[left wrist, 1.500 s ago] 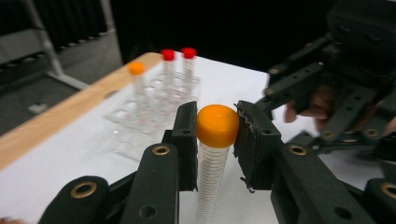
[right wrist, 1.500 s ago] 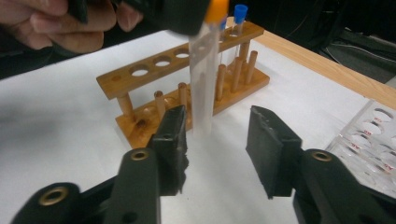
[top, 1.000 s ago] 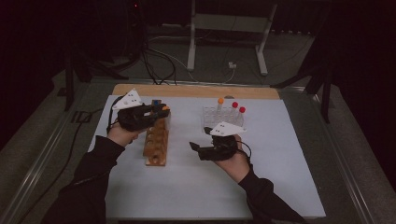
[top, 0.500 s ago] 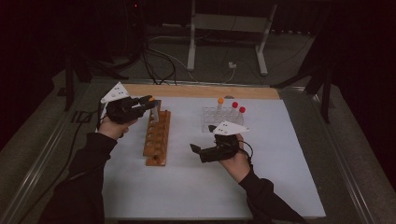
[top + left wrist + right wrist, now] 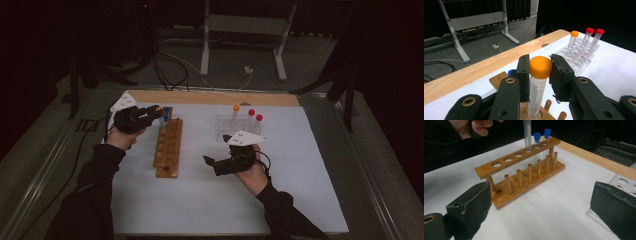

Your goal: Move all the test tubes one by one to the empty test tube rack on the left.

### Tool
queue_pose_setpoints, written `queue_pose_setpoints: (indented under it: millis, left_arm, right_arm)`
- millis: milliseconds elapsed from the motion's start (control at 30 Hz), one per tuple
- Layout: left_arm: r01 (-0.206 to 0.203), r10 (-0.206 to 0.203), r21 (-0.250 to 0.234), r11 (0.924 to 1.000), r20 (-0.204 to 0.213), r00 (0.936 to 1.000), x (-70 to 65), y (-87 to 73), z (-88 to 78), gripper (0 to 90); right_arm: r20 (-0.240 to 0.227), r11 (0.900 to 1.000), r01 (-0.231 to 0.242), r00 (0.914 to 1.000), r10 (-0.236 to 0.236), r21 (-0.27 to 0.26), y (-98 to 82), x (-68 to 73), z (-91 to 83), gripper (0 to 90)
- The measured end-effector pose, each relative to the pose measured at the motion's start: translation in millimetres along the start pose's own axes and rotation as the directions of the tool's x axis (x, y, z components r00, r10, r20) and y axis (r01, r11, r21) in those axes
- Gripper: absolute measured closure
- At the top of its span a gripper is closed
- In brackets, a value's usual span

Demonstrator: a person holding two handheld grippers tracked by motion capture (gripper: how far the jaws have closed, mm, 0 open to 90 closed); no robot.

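Note:
My left gripper (image 5: 540, 60) is shut on the orange cap of a clear tube (image 5: 535, 97). The tube stands upright, its lower end in a hole of the wooden rack (image 5: 167, 147) near the far end. The right gripper view shows that tube (image 5: 527, 135) beside two blue-capped tubes (image 5: 537, 138) in the rack (image 5: 524, 156). My right gripper (image 5: 542, 195) faces the rack from the right. Its jaws have just been opening and stand wide, with nothing between them. From above, the left gripper (image 5: 159, 111) is at the rack's far end and the right gripper (image 5: 210, 162) hovers mid-table.
A clear plastic rack (image 5: 235, 127) behind the right hand holds one orange-capped tube (image 5: 574, 33) and two red-capped ones (image 5: 589, 30). White paper (image 5: 300, 190) covers the table. A wooden strip (image 5: 215, 97) runs along its far edge. A metal stand (image 5: 240, 25) is on the floor beyond.
The left hand has shifted left toward the rack's far end and sunk a little, with the tube still in its jaws. The right hand has stayed where it was.

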State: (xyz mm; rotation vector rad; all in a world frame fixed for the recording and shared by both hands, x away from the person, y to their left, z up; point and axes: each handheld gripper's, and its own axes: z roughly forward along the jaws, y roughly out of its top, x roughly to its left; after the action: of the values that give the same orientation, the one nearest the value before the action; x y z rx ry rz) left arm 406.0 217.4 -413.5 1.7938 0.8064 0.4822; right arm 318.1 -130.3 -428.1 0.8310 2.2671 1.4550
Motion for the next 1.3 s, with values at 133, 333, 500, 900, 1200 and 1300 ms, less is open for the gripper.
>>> queue_pose_setpoints:
  millis: [133,333,500,900,1200,1300]
  left_arm:
    - [0.011,-0.011,0.025,0.9996,0.0,0.9999,0.0,-10.3,5.8,71.6]
    - [0.023,-0.024,0.046,0.9987,0.008,0.9997,-1.8,-23.2,12.9,71.6]
    - [0.025,-0.025,0.053,0.9983,0.006,0.9997,-1.7,-30.8,16.0,71.6]
    - [0.006,-0.006,0.052,0.9986,-0.005,1.0,-5.5,-38.9,18.0,71.5]
    - [0.018,-0.02,0.079,0.9967,0.023,0.9995,-4.0,-37.6,17.0,70.0]
    - [0.008,-0.011,0.056,0.9984,0.039,0.9992,-7.6,-34.4,10.2,58.4]
  right_arm:
    - [-0.008,1.0,-0.002,1.0,0.002,0.003,-0.6,-0.4,0.4,3.5]
    - [-0.013,1.0,-0.002,0.9999,0.002,-0.001,-0.9,-0.3,-0.1,3.5]
    - [-0.016,1.0,0.002,0.9999,-0.002,0.0,-1.2,-0.1,0.0,3.5]
    - [-0.024,1.0,0.006,0.9997,-0.006,0.005,-1.7,0.3,0.8,3.6]
    - [-0.028,1.0,0.002,0.9996,-0.002,0.007,-1.3,-0.9,0.9,3.6]
    - [-0.027,1.0,-0.002,0.9996,0.002,0.004,-0.6,-2.0,0.3,3.6]
